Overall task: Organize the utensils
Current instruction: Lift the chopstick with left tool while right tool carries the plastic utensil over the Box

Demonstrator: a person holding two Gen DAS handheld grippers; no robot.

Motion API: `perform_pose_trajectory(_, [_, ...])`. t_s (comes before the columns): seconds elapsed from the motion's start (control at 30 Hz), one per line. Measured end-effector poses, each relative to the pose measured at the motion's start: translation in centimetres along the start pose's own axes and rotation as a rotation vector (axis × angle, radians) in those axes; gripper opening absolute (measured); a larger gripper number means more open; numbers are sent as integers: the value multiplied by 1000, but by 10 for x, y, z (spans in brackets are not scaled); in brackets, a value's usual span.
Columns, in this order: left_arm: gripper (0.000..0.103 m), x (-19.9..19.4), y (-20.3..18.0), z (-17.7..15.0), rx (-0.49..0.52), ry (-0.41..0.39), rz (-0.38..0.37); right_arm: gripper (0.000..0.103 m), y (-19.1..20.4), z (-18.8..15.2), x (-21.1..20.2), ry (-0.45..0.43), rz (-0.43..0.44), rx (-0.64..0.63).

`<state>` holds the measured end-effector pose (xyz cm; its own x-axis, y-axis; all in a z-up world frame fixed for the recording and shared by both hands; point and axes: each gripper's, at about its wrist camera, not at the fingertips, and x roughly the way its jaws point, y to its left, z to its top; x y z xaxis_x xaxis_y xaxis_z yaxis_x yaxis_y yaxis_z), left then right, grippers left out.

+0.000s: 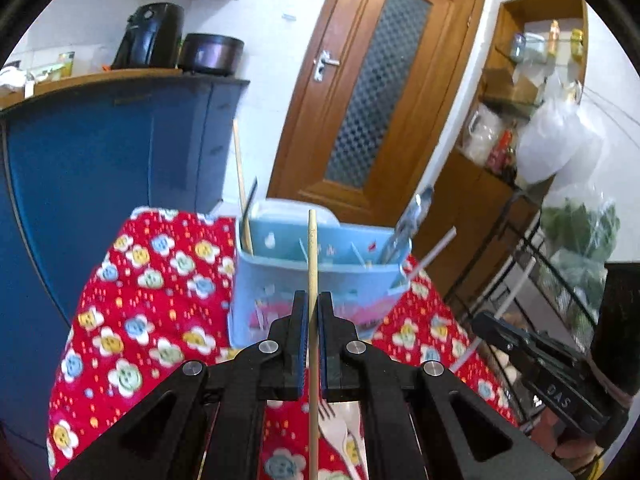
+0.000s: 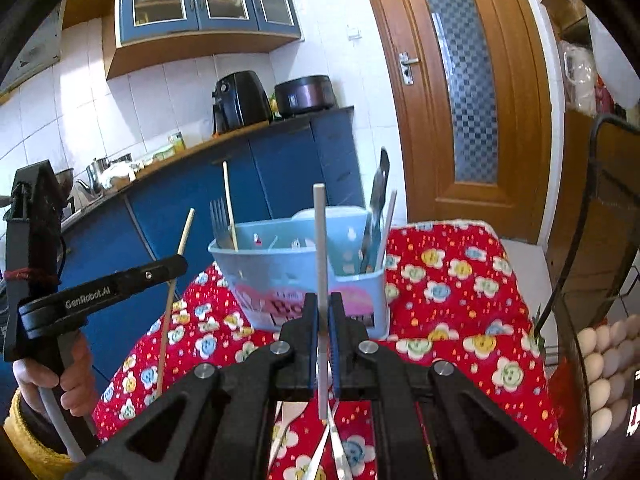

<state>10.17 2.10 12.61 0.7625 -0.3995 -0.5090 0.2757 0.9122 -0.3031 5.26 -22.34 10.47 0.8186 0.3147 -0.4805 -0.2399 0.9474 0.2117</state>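
Tabletop (image 1: pixel 132 280) under red flowered cloth fills my left wrist view, blue cabinets to the left and a wooden door (image 1: pixel 372 92) behind. A pale fork (image 1: pixel 332 424) lies on the cloth below my left gripper (image 1: pixel 313 304), whose jaws are nearly closed on a wooden chopstick (image 1: pixel 312 248), upright, just in front of the blue utensil basket (image 1: pixel 320 280).

From the right wrist view, my right gripper (image 2: pixel 322 312) pinches a white straw (image 2: pixel 320 240), also upright before the basket, which holds a metal fork (image 2: pixel 220 216), another chopstick and dark utensils. Eggs (image 2: pixel 604 364) sit far right.
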Motion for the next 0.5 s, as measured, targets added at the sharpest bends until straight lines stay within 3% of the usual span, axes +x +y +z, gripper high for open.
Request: perform_pose_trajectory(0.5, [4, 5, -22, 77, 56, -245, 40, 6, -6, 57, 8, -97, -20, -28])
